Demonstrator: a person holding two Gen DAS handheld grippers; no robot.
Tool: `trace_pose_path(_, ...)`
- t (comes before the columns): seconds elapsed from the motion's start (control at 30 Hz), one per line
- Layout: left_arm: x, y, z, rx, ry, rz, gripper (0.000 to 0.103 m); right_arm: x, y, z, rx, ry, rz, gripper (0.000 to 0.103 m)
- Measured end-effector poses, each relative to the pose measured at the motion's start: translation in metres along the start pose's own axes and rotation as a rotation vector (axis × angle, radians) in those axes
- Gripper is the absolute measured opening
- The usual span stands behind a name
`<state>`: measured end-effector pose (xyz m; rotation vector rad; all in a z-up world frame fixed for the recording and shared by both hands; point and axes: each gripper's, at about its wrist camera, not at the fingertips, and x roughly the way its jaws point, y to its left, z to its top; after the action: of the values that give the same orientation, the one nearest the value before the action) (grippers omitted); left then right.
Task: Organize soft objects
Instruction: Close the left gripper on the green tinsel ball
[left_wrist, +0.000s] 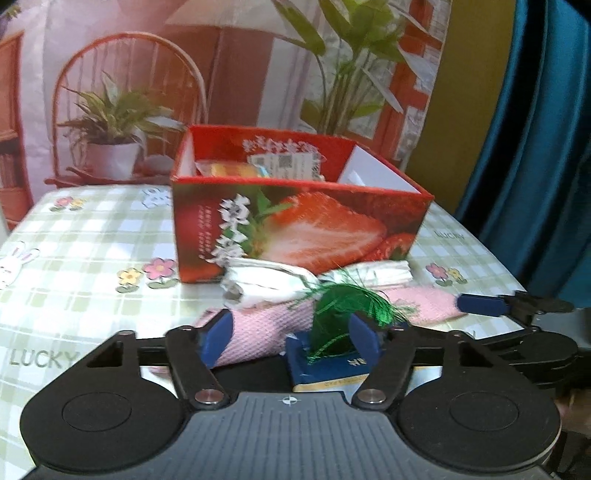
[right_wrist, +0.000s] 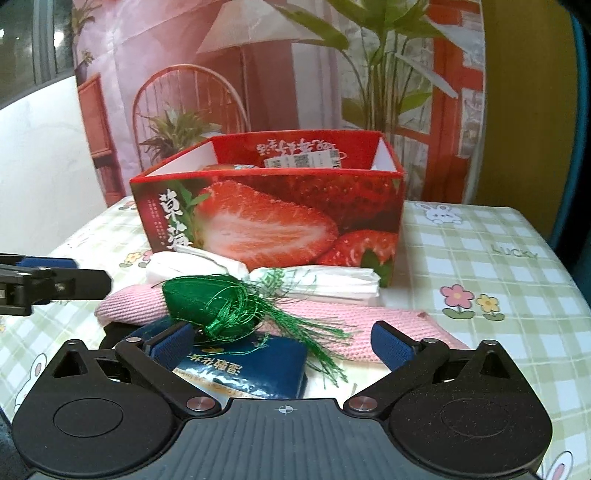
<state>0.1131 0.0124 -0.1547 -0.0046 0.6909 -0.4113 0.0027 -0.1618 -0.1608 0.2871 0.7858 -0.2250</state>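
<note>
1. We take the red open-topped cardboard box printed with strawberries (right_wrist: 266, 218) as our landmark; it stands on the green-and-white checked tablecloth (right_wrist: 480, 251). Inside it we see at least 2 things, a yellow-orange wrapped item (left_wrist: 231, 170) near its left wall and a white labelled packet (left_wrist: 284, 162) against its back wall, so we judge that part of the sorting is done.
2. The long pink knitted cloth (right_wrist: 332, 317) lies flat in front of the box, not yet put away.
3. 2 white folded tissue bundles (right_wrist: 332, 282) lie just at the foot of the box's front wall, between it and the pink cloth.
4. The dark blue glossy packet (right_wrist: 258, 365) lies nearest us, in front of the pink cloth.
5. The green silky pouch with loose thread tassels (right_wrist: 218, 306) rests on the blue packet and the cloth.
6. Our left gripper (left_wrist: 291, 338) has its jaws apart on either side of the pink cloth's end and the green pouch; we judge the pads not yet pressing.
7. Our right gripper (right_wrist: 280, 345) stands wide apart, straddling the blue packet and the tassels, holding nothing.
8. We count 5 items left outside the box.
</note>
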Motion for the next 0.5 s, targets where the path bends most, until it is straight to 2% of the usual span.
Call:
trace_pose_path(0.1, 0.010, -0.002, 0.002, -0.007, 0.026, -0.028, 0.058, 0.004, 0.002, 0.000, -0.020, 0.003, 0.028, 0.081)
trace_pose_path(0.27, 0.025, -0.007, 0.010, -0.008, 0.046, -0.058, 0.057, 0.013, 0.006, 0.000, -0.042, 0.016, 0.096, 0.067)
trace_pose_path(0.5, 0.052, -0.014, 0.016, -0.030, 0.109, -0.119, 0.057, 0.028, 0.010, 0.003, -0.060, 0.035, 0.138, 0.067)
